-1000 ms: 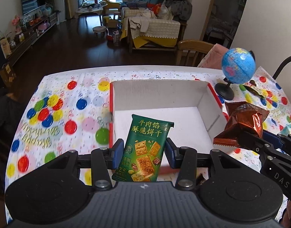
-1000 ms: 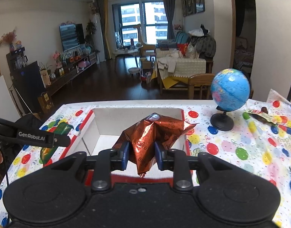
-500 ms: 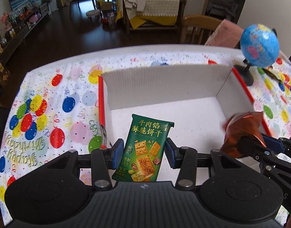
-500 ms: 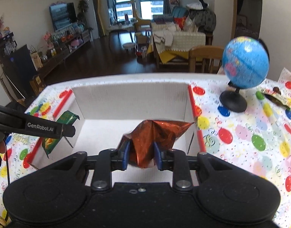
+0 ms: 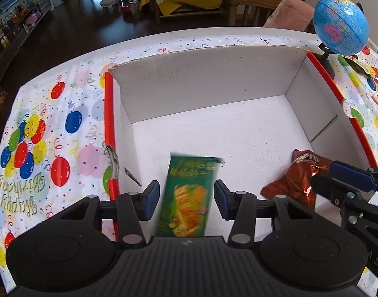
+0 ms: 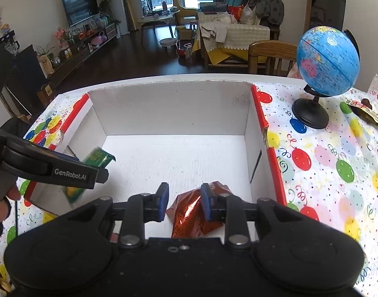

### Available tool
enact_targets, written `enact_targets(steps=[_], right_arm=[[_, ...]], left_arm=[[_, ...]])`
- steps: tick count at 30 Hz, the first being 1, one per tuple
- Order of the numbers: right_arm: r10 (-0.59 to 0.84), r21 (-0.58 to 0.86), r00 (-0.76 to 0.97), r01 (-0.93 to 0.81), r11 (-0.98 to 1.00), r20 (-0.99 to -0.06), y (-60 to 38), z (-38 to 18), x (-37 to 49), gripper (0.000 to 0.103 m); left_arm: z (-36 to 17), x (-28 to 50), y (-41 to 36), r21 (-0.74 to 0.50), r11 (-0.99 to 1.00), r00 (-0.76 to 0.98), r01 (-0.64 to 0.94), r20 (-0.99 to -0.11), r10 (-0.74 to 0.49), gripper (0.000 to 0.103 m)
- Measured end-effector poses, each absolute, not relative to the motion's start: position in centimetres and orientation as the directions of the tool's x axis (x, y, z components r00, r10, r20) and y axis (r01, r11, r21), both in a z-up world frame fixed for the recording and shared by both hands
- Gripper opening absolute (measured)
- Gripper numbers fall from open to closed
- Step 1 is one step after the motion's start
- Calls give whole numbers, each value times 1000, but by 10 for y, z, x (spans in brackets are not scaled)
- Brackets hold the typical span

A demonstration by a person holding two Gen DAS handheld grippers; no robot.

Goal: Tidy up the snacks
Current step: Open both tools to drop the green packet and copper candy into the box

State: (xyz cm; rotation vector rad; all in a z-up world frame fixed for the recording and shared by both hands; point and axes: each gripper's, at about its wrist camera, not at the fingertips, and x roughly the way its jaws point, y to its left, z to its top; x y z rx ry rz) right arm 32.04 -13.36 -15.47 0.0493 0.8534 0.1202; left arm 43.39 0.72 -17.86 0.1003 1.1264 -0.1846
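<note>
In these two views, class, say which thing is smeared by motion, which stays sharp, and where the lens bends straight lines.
Left wrist view: the green packet is smeared, its print unreadable, while the box and the brown bag stay sharp; the table edge bows. Right wrist view: the green packet is blurred again; the globe is crisp.

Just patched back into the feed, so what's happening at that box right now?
Both grippers hang over the white box with jaws open. The green cracker packet sits blurred between the left gripper fingers, apparently dropping. The copper Oreo packet lies on the box floor beneath the right gripper.
</note>
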Motion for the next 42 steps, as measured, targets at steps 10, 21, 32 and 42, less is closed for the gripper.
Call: enact_targets(steps=[10, 21, 32, 42], right_arm=[[127, 103, 675, -75, 992, -727, -141, -143, 306, 55], [153, 132, 735, -86, 987, -660, -146, -113, 265, 82], [182, 155, 785, -110, 982, -593, -155, -84, 212, 94], [213, 165, 806, -145, 976, -552, -158, -69, 165, 100]], left_arm=[[-163, 416, 8, -28, 981, 448, 190, -887, -112, 61], [-124, 367, 9, -15, 986, 531, 167, -841, -103, 63], [-88, 301, 3, -20, 986, 589, 168, -799, -117, 67], [-66, 242, 5, -29, 990, 634, 139, -766, -111, 69]])
